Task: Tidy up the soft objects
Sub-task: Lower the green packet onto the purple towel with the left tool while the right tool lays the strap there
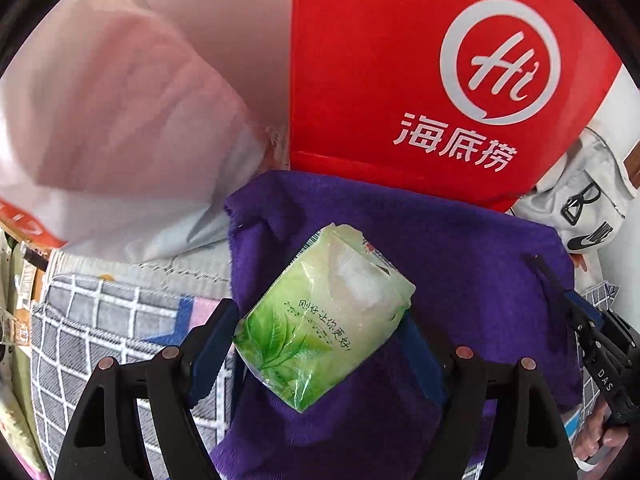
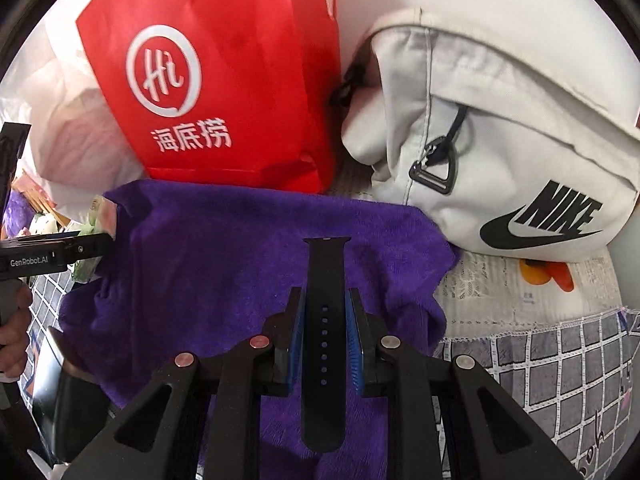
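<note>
A green pack of tissues (image 1: pixel 320 320) sits tilted between the blue pads of my left gripper (image 1: pixel 320 316), which is shut on it above a purple towel (image 1: pixel 460 264). In the right wrist view my right gripper (image 2: pixel 325 294) is shut on a black watch strap (image 2: pixel 324 280) that points forward over the same purple towel (image 2: pixel 208 256). The left gripper (image 2: pixel 86 240) shows at the left edge of that view with the tissue pack (image 2: pixel 94 210) in its jaws. The right gripper (image 1: pixel 592 328) and the strap (image 1: pixel 546 274) show at the right edge of the left wrist view.
A red paper bag (image 2: pixel 224 80) with a white logo stands behind the towel. A white sling bag (image 2: pixel 500 152) lies to its right, a white plastic bag (image 1: pixel 120 120) to its left. A grey checked cloth (image 2: pixel 560 368) covers the surface. A person's hand (image 2: pixel 12 332) holds the left gripper.
</note>
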{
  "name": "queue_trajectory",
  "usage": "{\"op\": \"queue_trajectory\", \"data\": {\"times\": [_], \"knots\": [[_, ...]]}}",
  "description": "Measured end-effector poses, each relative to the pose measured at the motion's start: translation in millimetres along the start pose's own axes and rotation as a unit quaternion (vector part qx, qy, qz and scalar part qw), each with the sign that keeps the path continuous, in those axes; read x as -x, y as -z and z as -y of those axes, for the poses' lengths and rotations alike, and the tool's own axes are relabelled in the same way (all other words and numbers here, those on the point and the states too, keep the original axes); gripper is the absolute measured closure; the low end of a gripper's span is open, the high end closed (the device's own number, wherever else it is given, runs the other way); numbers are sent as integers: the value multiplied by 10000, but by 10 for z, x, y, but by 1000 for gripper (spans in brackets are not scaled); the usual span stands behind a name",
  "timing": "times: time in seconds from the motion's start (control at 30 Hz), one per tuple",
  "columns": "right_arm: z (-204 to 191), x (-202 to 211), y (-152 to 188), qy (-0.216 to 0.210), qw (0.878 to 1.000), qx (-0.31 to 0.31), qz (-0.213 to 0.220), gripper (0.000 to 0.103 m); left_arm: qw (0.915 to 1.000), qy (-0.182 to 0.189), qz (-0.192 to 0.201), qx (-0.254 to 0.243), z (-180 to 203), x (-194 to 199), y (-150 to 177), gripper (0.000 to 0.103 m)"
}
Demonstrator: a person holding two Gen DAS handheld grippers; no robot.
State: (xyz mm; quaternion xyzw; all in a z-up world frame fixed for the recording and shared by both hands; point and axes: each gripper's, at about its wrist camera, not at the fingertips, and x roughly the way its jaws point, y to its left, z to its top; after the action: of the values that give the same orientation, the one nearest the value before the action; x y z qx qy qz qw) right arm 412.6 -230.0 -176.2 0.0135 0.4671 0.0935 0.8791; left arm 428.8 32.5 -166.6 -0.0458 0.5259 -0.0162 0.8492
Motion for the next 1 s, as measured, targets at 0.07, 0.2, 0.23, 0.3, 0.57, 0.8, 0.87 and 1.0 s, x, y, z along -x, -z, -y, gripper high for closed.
{"op": "queue_trajectory", "data": {"times": [0.07, 0.2, 0.23, 0.3, 0.57, 0.8, 0.87, 1.0], "knots": [[47, -50, -1, -161, 9997, -131, -116, 83, 10000, 47, 11, 5, 10, -51, -9, 23], [101, -122, 8, -290, 9989, -232, -284, 83, 9998, -118, 68, -135, 86, -108, -22, 23], [109, -150, 9, -276, 9988, -250, -322, 83, 9998, -112, 66, -151, 97, -113, -29, 23], [122, -193, 8, -265, 9985, -284, -392, 83, 9999, 17, 56, -146, 109, -131, -36, 23], [64, -212, -1, -260, 9988, -130, -390, 68, 9997, 8, -202, -134, 198, -284, -27, 17], [3, -20, 19, -132, 9998, -60, -169, 46, 9996, 161, -158, -155, 276, -121, 64, 10], [-27, 32, 33, -124, 9998, -67, -164, 46, 9996, 149, -166, -159, 286, -71, 86, 10], [-109, 191, 71, -67, 9999, 0, -155, 38, 9996, 103, -72, -236, 276, 190, 221, 10]]}}
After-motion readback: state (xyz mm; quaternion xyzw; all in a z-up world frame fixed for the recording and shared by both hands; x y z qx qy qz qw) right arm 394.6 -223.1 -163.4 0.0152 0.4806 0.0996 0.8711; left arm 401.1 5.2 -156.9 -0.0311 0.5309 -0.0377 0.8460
